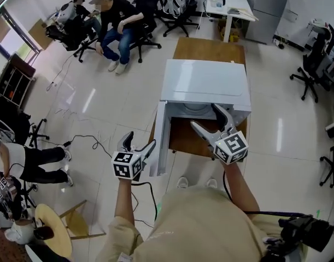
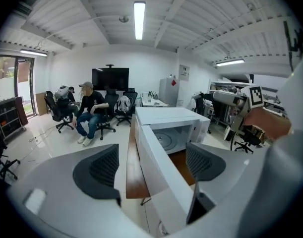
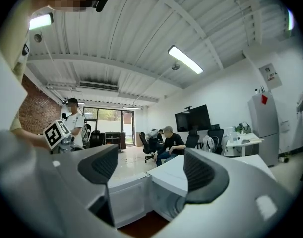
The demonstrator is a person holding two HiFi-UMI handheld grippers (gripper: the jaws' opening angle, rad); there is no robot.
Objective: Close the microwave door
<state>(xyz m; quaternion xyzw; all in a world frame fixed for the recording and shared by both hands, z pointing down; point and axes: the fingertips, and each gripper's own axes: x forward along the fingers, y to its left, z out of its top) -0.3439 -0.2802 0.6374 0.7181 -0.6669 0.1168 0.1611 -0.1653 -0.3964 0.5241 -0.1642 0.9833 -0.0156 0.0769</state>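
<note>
White and boxy, the microwave (image 1: 205, 83) sits on a brown wooden counter (image 1: 207, 49). Its door (image 1: 161, 141) is swung fully open to the left, out past the counter's edge. The head view shows only the roof of the open cavity. The left gripper view looks straight in and shows a round turntable plate (image 2: 166, 139) lying on the cavity floor.

The left gripper (image 1: 138, 143) is just beside the door's free edge. Its own view shows the fingers (image 2: 99, 167) spread wide with the door standing between them, neither pad pressing on it. The right gripper (image 1: 206, 118) is in front of the cavity mouth, fingers apart and holding nothing.

The right gripper view alone shows the door's inner face, and a standing person (image 3: 74, 120) at the left beside a marker cube (image 3: 57, 133). A seated person (image 1: 117, 23) on an office chair appears in all three views.
</note>
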